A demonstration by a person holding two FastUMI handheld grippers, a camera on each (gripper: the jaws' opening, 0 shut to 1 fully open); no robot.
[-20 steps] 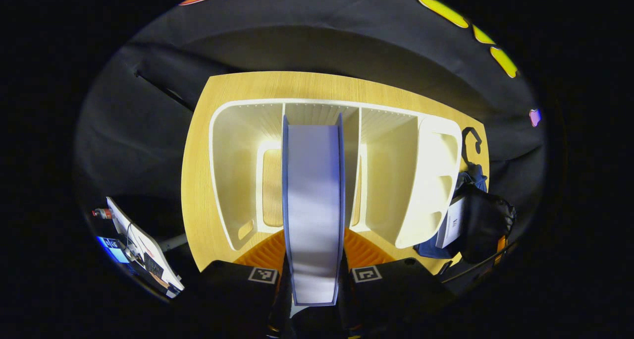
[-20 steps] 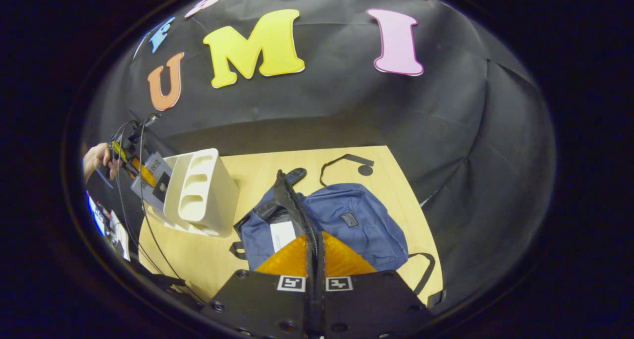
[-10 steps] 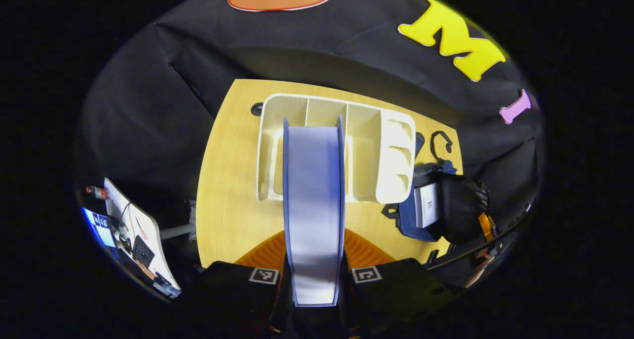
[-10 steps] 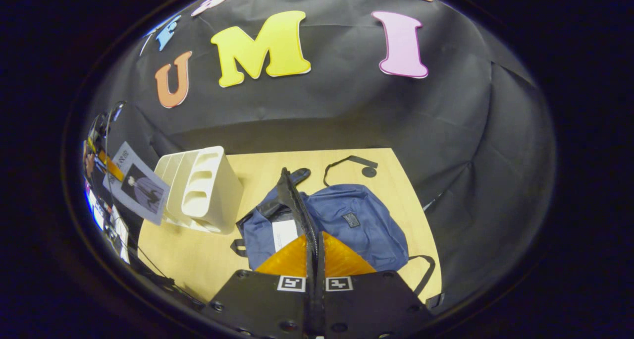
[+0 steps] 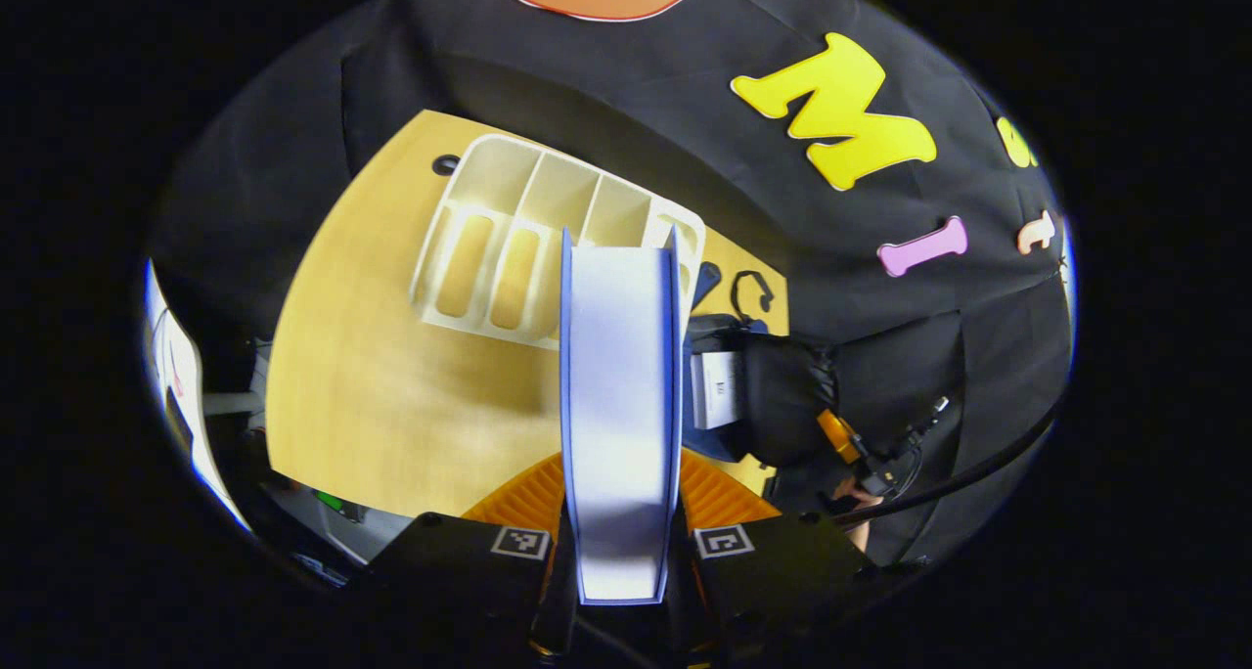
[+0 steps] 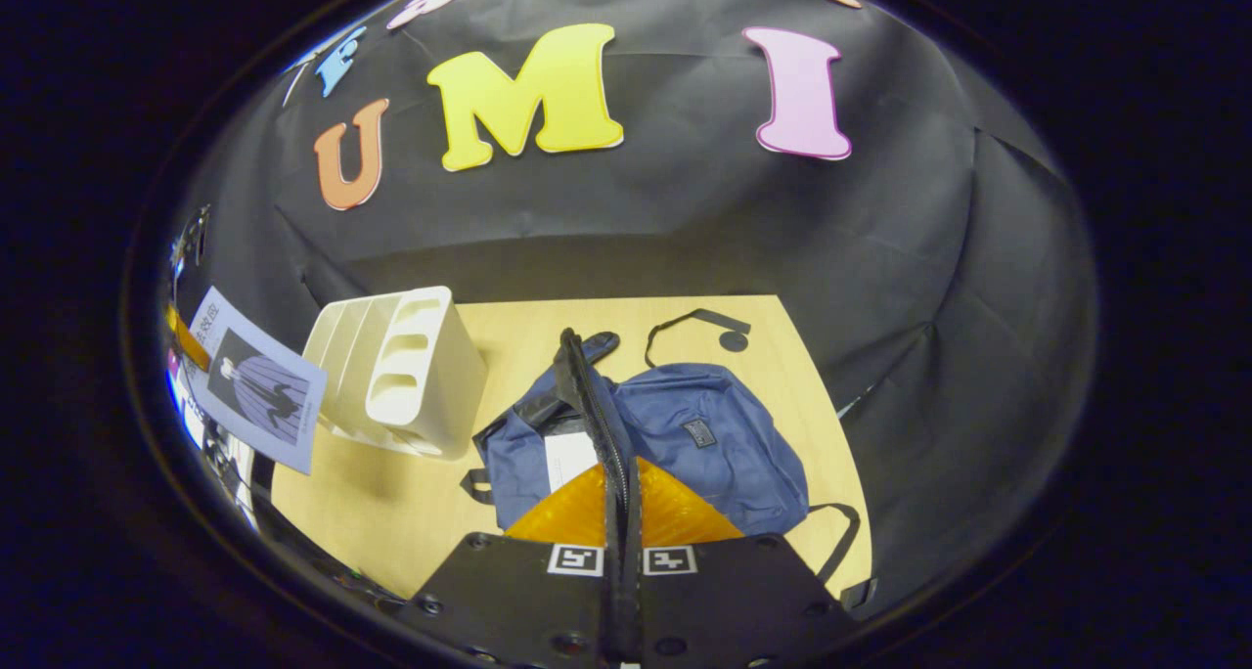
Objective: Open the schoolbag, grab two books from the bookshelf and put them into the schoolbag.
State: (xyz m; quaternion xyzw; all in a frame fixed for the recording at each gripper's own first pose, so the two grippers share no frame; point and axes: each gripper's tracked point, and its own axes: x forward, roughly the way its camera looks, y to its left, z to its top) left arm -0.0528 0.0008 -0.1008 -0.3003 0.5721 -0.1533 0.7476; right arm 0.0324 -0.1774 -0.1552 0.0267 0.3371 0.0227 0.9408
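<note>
- Left gripper view: the left claw is clamped on a book, a finger on each cover, page edges facing the camera; the book is held up above the bench.
- Behind the book's left edge the white bookshelf stands on the bench, its compartments bare.
- Right of the book sits the blue bag, a white-covered book showing in its mouth, just past the shelf's end.
- Further right the bag's dark flap is lifted by the other claw, and a hand shows below it (only a sliver).

- Right gripper view: at the far left edge the held book hangs in the air, front cover toward the camera, beside the shelf and clear of it.
- The bookshelf stands at the bench's left part, near the bag but apart from it.
- The bag lies in the middle of the bench, mouth open, the white-covered book inside.
- The right claw is closed on the flap, both fingers pinching its zipped edge and holding it upright.
- A loose strap lies on the bench behind the bag.
</note>
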